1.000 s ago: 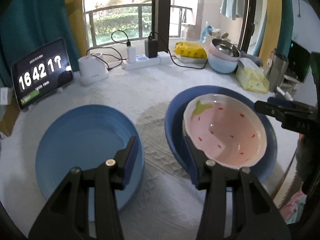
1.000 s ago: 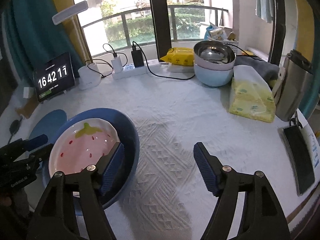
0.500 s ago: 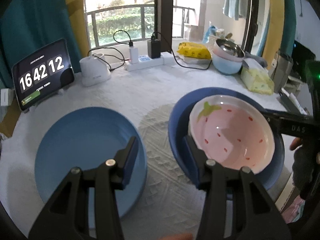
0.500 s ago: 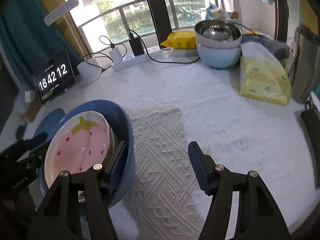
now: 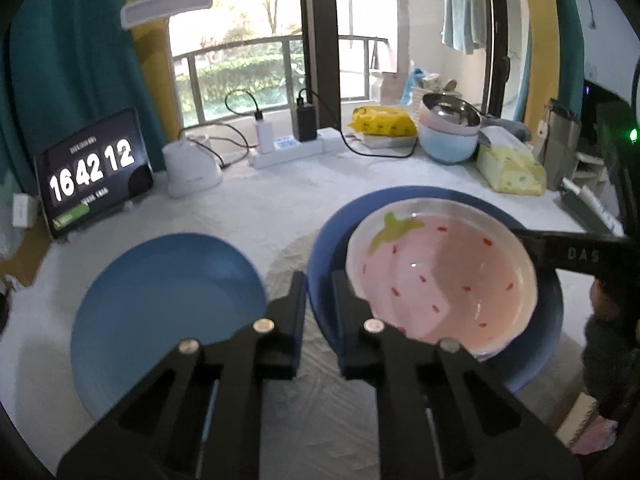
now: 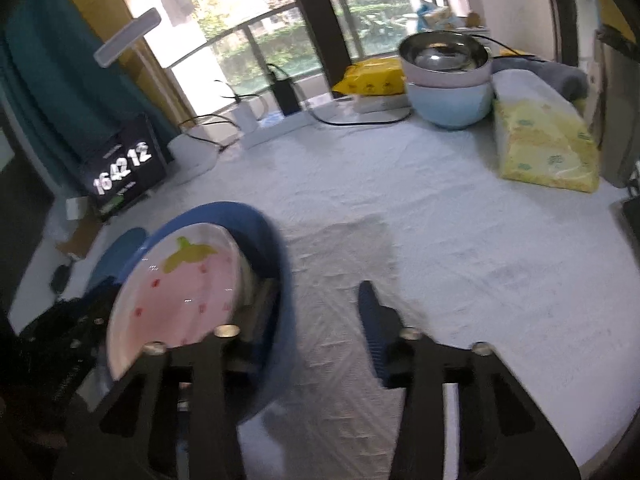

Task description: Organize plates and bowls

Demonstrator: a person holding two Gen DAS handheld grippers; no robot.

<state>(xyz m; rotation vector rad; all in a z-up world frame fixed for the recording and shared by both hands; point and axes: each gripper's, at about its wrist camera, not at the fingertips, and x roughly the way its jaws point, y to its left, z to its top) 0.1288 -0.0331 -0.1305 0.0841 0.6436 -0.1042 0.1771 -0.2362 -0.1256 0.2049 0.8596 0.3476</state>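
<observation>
A pink strawberry-patterned bowl (image 5: pixel 440 280) sits inside a dark blue bowl (image 5: pixel 532 344) on the white cloth. My left gripper (image 5: pixel 320 292) is shut on the dark blue bowl's near-left rim. A light blue plate (image 5: pixel 168 312) lies flat to its left. In the right wrist view my right gripper (image 6: pixel 316 292) straddles the wall of the dark blue bowl (image 6: pixel 280 256). Its left finger is inside, beside the strawberry bowl (image 6: pixel 180 300). Its right finger is outside, a gap away, and the jaws are closing. The light blue plate (image 6: pixel 116 252) shows behind.
A tablet clock (image 5: pixel 94 172), a white device (image 5: pixel 192 164) and a power strip (image 5: pixel 288 148) line the back. Stacked bowls (image 6: pixel 448 80) and a yellow tissue pack (image 6: pixel 544 144) stand at the back right. The table edge runs close at the right.
My left jaws have closed onto the dark blue bowl's rim. My right jaws have narrowed around its opposite wall, and the bowl now looks tilted in the right wrist view.
</observation>
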